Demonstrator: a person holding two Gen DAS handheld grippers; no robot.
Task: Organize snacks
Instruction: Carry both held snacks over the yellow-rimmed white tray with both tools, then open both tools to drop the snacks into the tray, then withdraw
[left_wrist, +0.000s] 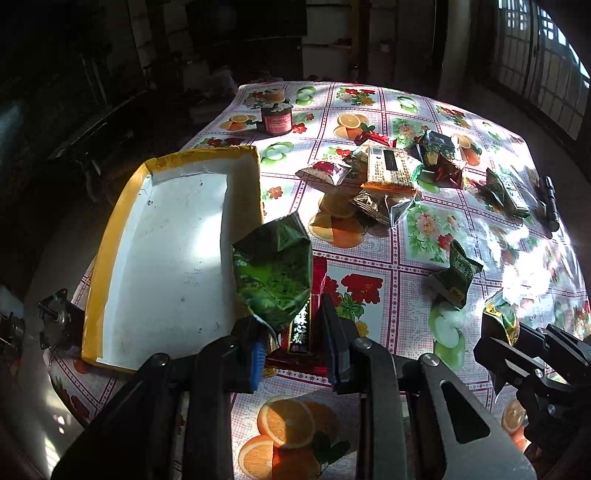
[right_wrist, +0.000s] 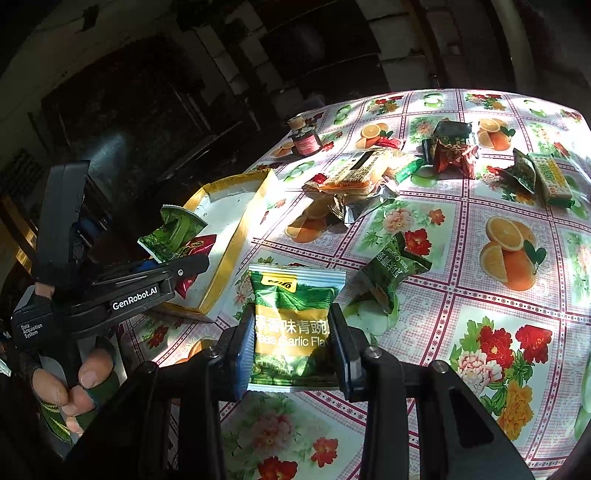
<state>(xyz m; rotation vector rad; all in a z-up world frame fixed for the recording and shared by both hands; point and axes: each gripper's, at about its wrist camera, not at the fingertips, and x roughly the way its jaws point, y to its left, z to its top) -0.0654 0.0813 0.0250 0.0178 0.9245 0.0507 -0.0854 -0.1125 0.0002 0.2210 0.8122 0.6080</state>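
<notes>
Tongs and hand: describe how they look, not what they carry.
Both tongs are black plastic. The left tongs carry white "GenRobot.AI" lettering on the arm and a "Data Acquisition System" label on the grey body. The right tongs have blue pads inside the fingers and silver pivot screws. The left hand wears a dark fingerless glove.

Both grippers are black plastic with blue pads on the fingers and silver screws at the pivots. The left gripper (right_wrist: 177, 254) bears white lettering — "GenRobot.AI" and "Data Acquisition System". The left hand (right_wrist: 70, 384) wears a dark fingerless glove — bare fingertips showing.
</notes>
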